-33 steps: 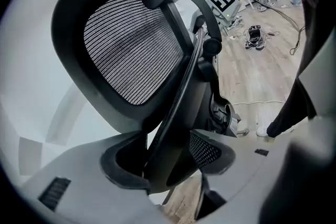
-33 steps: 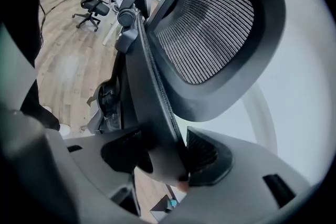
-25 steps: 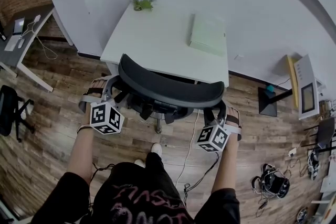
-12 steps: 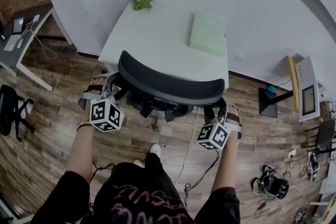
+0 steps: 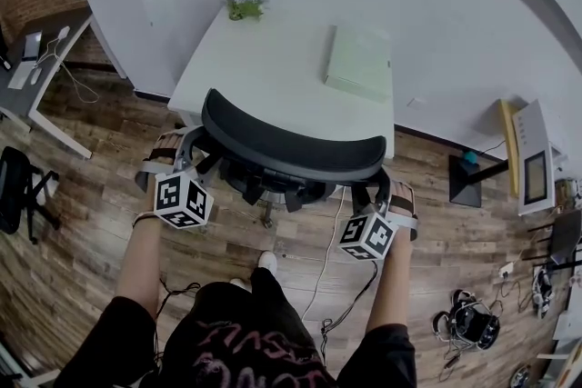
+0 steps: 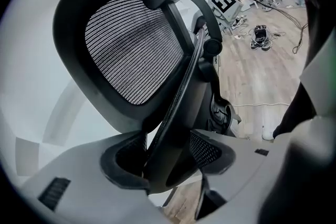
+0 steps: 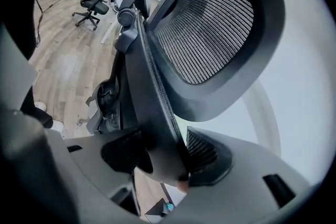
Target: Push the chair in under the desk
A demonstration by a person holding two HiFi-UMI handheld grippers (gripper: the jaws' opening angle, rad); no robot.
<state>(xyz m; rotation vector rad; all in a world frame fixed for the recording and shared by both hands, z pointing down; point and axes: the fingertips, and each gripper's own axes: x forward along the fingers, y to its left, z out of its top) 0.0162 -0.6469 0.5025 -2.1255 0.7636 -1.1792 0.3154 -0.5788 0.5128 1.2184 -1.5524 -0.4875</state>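
Observation:
A black mesh-backed office chair (image 5: 291,145) stands at the front edge of a white desk (image 5: 273,68), its seat partly beneath the top. My left gripper (image 5: 186,154) is shut on the left edge of the chair's backrest frame (image 6: 168,128). My right gripper (image 5: 377,195) is shut on the right edge of the backrest frame (image 7: 157,128). In both gripper views the black frame edge fills the gap between the grey jaws, and the mesh back (image 6: 128,44) (image 7: 210,34) rises beyond.
A pale green flat box (image 5: 359,59) and a small green plant (image 5: 245,4) sit on the desk. Cables (image 5: 327,268) and headphones (image 5: 473,323) lie on the wooden floor. A second desk (image 5: 41,59) stands at the left, a stand with a screen (image 5: 532,159) at the right.
The chair and both grippers have shifted slightly forward toward the desk; both grips are unchanged.

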